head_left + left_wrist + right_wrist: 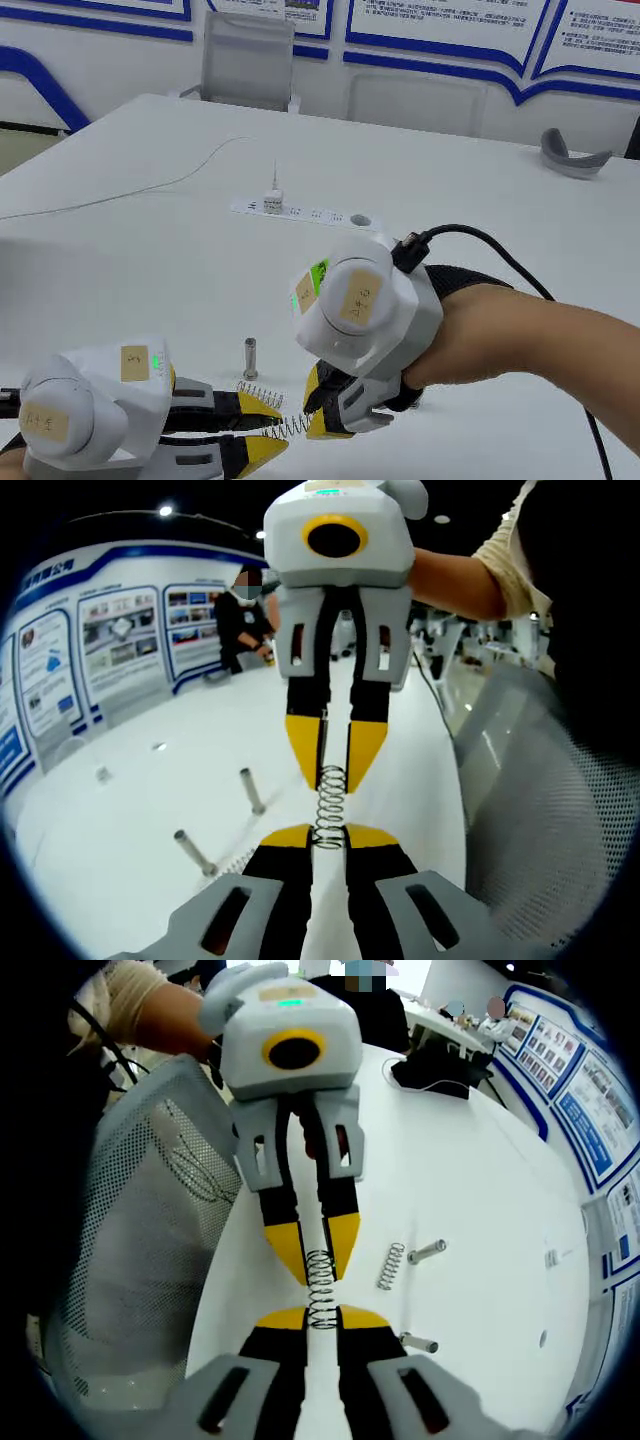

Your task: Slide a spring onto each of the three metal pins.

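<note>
The left gripper (329, 838) and the right gripper (321, 1318) meet tip to tip low over the table (140, 260), with 1 spring (330, 802) stretched between them. In the left gripper view, that gripper's 2 yellow fingers (372, 836) are closed on the near end of the spring, with only a narrow gap between them. The right gripper comes down from the top of that view with its fingers pinched on the far end. The right gripper view shows the same thing mirrored, with its own fingers closed on 1 end and the left gripper's on the other. The coils between the 2 sets of tips are bare and off the table. Whether a pin runs inside the spring cannot be told.

A loose spring (258, 392) lies flat on the table, just beside the left gripper's outer finger in the head view. Just beyond it, on the side away from the fingers, the 1st pin (250, 357) stands upright and bare. The 2nd pin (420, 1343) is near the right gripper's fingers on the same side, apart from the 1st, and also bare. A power strip (300, 212) lies well beyond both sets of fingertips.
</note>
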Demonstrator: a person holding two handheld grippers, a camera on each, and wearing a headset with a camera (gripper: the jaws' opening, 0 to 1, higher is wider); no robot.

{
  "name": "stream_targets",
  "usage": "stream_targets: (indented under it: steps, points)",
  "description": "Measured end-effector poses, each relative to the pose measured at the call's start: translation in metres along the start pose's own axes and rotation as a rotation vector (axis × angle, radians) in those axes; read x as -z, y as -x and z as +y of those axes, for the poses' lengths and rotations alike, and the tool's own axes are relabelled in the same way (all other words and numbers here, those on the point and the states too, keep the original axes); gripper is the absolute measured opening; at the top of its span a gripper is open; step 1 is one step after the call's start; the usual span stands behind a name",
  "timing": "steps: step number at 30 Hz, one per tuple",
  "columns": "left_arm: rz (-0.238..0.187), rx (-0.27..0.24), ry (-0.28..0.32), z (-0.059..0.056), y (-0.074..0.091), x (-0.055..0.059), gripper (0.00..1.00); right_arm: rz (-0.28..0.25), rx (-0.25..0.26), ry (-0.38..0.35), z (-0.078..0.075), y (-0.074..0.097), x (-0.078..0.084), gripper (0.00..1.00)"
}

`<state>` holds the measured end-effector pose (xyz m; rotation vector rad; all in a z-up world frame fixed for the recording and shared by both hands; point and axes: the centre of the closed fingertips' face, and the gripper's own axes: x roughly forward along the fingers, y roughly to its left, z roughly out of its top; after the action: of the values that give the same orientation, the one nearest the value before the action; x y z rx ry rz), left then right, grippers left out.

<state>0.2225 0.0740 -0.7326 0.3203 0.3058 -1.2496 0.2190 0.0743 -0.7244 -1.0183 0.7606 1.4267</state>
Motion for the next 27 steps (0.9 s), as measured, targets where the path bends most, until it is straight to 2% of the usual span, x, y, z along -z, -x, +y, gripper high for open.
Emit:
stream_targets:
  steps: [7,8,16,21,27]
  points:
    - [0.008,0.006,0.001,-0.001,-0.002,0.002,0.11,-0.036,0.005,0.027,0.001,0.008,-0.017,0.11]
    - [0.006,0.008,0.001,-0.002,-0.002,0.002,0.11,-0.041,0.006,0.034,0.001,0.008,-0.019,0.03]
    - [-0.004,0.016,0.005,-0.003,-0.003,0.000,0.11,-0.050,0.011,0.038,-0.001,0.008,-0.023,0.02]
    - [0.000,0.013,0.001,-0.002,-0.002,0.001,0.11,-0.050,0.014,0.010,-0.005,0.011,-0.017,0.11]
    - [-0.005,0.010,-0.002,-0.001,-0.002,0.000,0.11,-0.030,0.005,-0.015,-0.005,0.009,-0.007,0.17]
